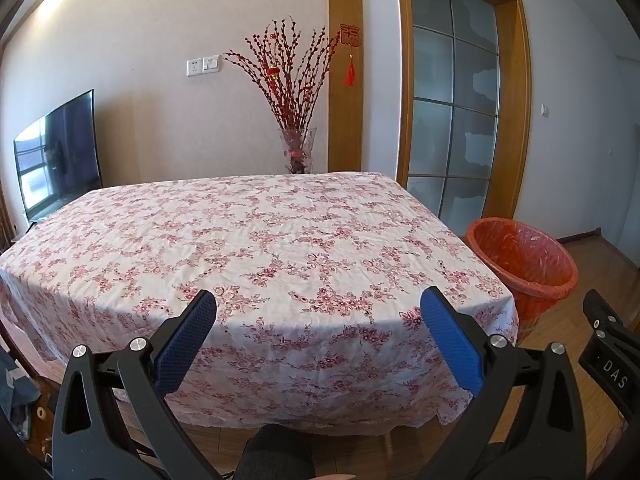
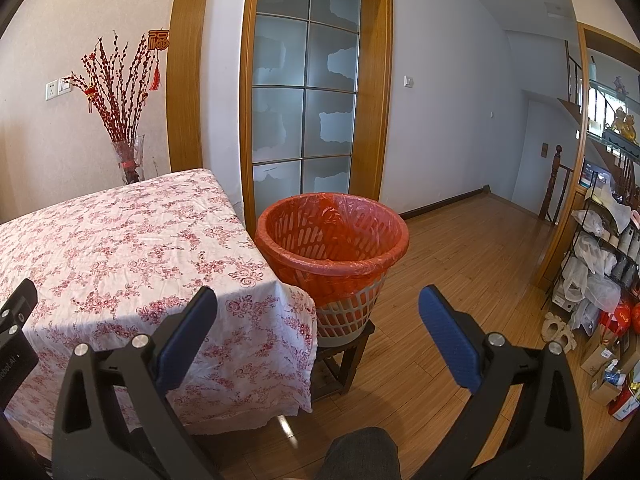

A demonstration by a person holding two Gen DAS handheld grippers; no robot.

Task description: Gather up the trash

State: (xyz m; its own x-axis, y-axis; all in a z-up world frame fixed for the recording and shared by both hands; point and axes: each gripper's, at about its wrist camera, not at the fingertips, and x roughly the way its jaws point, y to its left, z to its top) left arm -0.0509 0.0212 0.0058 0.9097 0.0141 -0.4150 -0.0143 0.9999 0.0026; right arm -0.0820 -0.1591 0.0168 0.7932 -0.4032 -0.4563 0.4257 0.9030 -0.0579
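A white slatted waste basket (image 2: 332, 248) lined with an orange bag stands on a low wooden stool just off the table's right corner; it also shows at the right of the left wrist view as the same basket (image 1: 524, 260). The table (image 1: 248, 240) wears a white cloth with pink flowers, and no trash shows on it. My left gripper (image 1: 318, 320) hangs open before the table's near edge, nothing between its blue pads. My right gripper (image 2: 318, 316) is open too, held in front of the basket and the table corner, holding nothing.
A glass vase of red branches (image 1: 298, 152) stands behind the table against the wall. A dark TV (image 1: 60, 156) sits at the far left. A glass door (image 2: 304, 96) is behind the basket. Wire shelves with bags and boxes (image 2: 600, 272) line the right wall. A person's knee (image 2: 360, 456) shows below.
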